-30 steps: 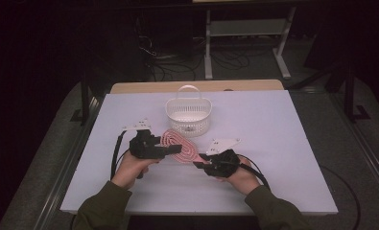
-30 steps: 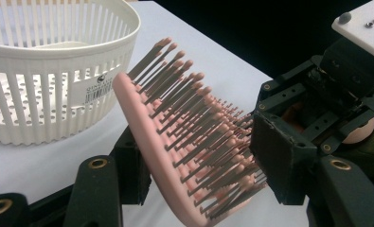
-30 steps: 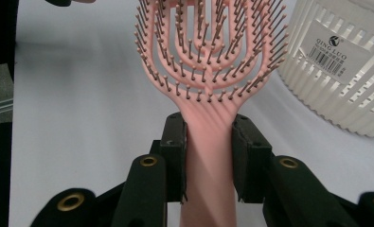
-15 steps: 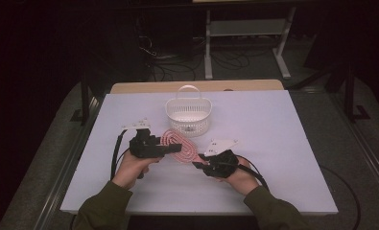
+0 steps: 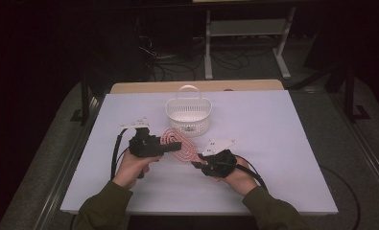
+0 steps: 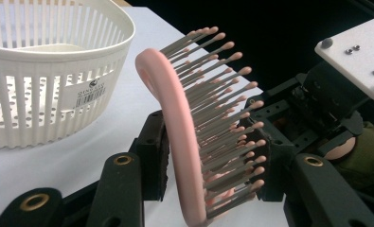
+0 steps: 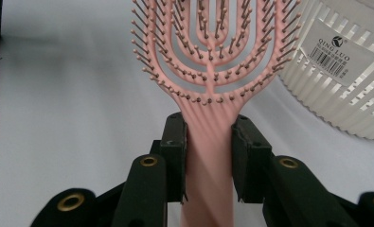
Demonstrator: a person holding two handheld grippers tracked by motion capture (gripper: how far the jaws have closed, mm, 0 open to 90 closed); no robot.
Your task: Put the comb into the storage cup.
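Observation:
A pink hairbrush (image 5: 177, 143) lies low over the white table, between my two grippers. My right gripper (image 5: 195, 163) is shut on its handle; in the right gripper view both pads (image 7: 174, 151) clamp the handle below the bristled head (image 7: 208, 56). My left gripper (image 5: 175, 148) straddles the brush head (image 6: 173, 109). Its jaws have just been closing: one pad (image 6: 152, 156) lies against the pink back, and the other pad meets the bristle tips. Behind the brush stands a white slotted basket (image 5: 189, 112), empty as far as I can see.
The basket (image 6: 42, 71) is close beyond the brush tip, its label facing me (image 7: 333, 52). The white table top (image 5: 283, 143) extends to both sides. Black cables trail from both grippers across the near table. Dark floor and a metal stand lie beyond the far edge.

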